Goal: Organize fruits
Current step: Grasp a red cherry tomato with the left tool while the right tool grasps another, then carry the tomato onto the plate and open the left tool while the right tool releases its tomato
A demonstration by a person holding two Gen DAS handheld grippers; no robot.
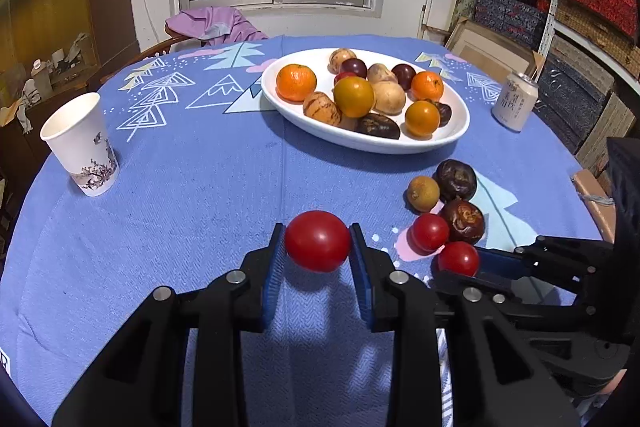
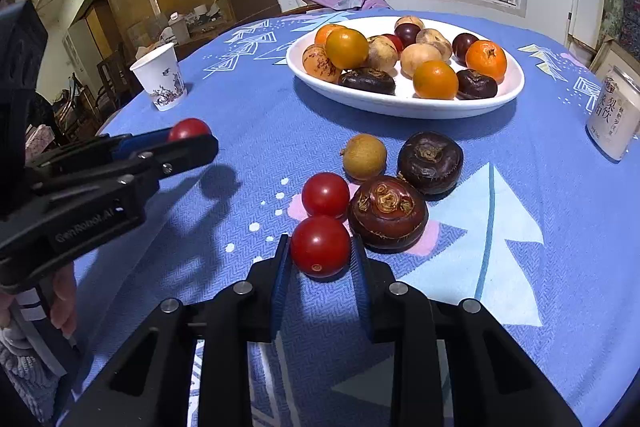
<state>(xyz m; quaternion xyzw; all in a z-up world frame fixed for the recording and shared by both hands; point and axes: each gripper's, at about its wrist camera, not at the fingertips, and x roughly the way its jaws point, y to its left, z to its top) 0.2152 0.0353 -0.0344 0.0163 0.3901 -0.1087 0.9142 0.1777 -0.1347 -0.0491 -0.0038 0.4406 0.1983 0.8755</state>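
My left gripper (image 1: pixel 317 233) is shut on a red tomato (image 1: pixel 318 245) and holds it just above the blue tablecloth; from the right wrist it shows at the left (image 2: pixel 196 141). My right gripper (image 2: pixel 320 241) is shut on a cherry tomato (image 2: pixel 320 247) that sits on the cloth. Close behind that tomato lie a second cherry tomato (image 2: pixel 325 194), two dark brown water chestnuts (image 2: pixel 388 213) (image 2: pixel 430 161) and a small tan fruit (image 2: pixel 364 155). Farther back stands a white oval plate (image 2: pixel 400 105) piled with oranges, plums and other fruit.
A paper cup (image 1: pixel 82 143) stands at the table's left edge and a drink can (image 1: pixel 514 101) at the right, beside the plate. A purple cloth (image 1: pixel 216 23) hangs on a chair behind the table. A hand (image 2: pixel 64 299) grips the left tool's handle.
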